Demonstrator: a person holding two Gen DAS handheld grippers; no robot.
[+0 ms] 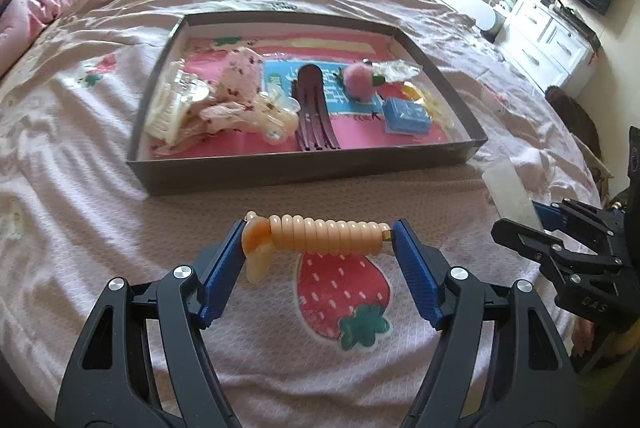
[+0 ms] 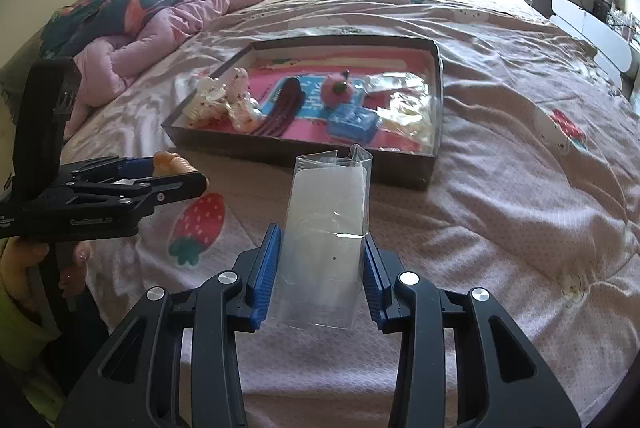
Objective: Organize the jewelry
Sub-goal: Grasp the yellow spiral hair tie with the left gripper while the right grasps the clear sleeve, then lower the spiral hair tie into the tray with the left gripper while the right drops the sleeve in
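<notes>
Clear bag (image 2: 326,248) empty, tray (image 1: 304,172) holding hair accessories (image 1: 316,116)

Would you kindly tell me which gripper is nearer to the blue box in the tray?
Right gripper: blue box sits straight ahead; left gripper faces the tray's middle.

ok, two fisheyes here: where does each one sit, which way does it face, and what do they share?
Left wrist: on the left hand-held gripper, looking down its fingers over the bed at the box; its pads clamp an orange spiral hair tie; the right hand-held gripper shows at the right edge.
Right wrist: on the right hand-held gripper, facing the same box; its pads grip a clear plastic bag; the left tool and a hand show at left.
Shared: box, strawberry print, hair tie.
</notes>
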